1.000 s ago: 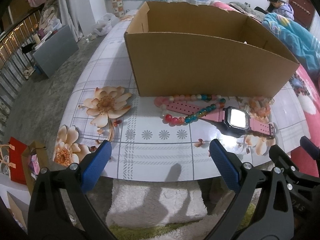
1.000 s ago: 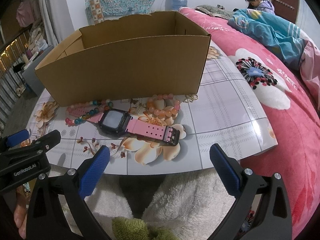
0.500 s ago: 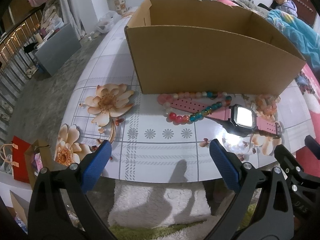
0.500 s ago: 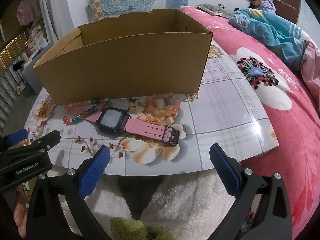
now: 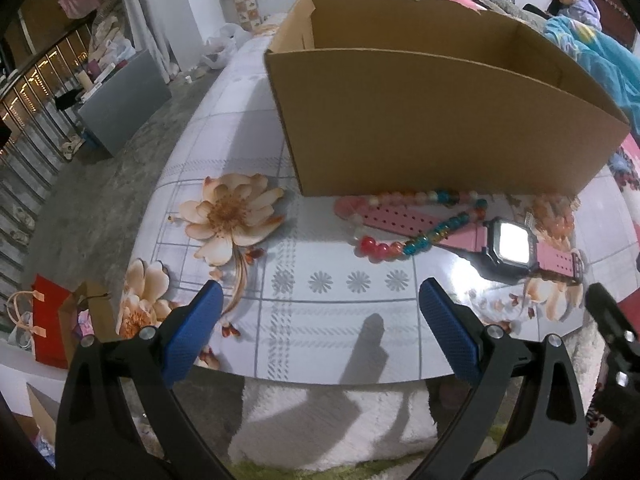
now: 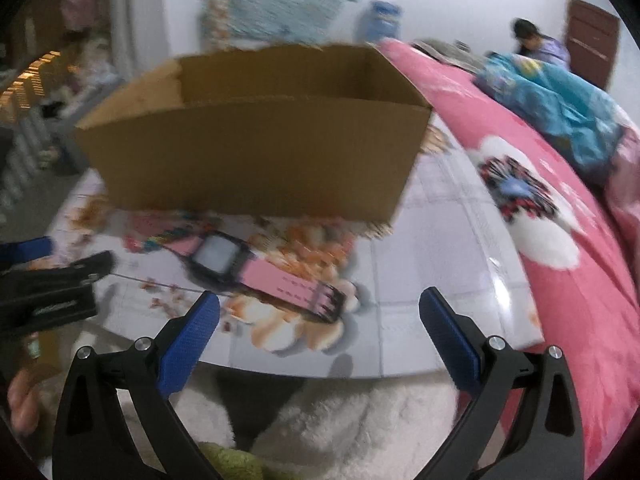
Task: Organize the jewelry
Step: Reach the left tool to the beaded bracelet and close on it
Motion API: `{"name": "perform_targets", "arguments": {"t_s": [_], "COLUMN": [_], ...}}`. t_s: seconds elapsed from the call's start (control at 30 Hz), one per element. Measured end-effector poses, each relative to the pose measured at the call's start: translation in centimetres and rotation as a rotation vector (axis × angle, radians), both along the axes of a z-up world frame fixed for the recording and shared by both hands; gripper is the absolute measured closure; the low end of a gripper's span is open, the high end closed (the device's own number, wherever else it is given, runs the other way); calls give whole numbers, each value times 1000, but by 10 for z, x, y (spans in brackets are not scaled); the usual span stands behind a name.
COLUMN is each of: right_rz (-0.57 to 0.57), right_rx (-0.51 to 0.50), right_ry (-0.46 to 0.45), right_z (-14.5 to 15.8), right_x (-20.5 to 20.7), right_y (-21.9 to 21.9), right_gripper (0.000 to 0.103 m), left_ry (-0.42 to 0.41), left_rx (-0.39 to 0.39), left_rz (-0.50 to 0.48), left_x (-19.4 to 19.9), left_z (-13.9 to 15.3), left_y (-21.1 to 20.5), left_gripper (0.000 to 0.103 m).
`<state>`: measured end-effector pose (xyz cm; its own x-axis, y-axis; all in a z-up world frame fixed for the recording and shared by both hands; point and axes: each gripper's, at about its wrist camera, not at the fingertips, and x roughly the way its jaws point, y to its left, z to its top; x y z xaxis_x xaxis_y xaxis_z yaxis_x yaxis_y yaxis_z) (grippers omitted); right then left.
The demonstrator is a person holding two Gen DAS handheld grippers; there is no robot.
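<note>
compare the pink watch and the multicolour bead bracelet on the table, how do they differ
The pink watch is a flat perforated strap with a black square case and a lit screen; the multicolour bead bracelet is a loop of round red, pink and teal beads. The watch lies stretched out straight, while the bracelet curves into a ring draped across the watch's strap. Both lie on the table in front of the cardboard box, not yet inside it.

Both wrist views face box (image 5: pixel 440 120), sharing watch (image 6: pixel 224 258)
</note>
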<state>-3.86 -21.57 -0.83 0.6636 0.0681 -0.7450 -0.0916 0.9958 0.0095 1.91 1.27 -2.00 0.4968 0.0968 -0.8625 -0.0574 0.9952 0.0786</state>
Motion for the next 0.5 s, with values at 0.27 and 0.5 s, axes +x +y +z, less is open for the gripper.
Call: {"name": "perform_targets", "arguments": {"t_s": [0.27,0.5], "right_rz": [295,436], "right_rx": [-5,76], "right_ry": [-65,40], "right_z": [13,7], "right_x": [13,42], "right_y": [18,46], "right_gripper": [8,38], "left_ry": [-117,-191], "left_rx": [-156,-312], "left_rz": [-167,-174], "left_x": [-4,-12], "left_z": [3,4], "left_y": [18,45], "left_gripper": [8,8]}}
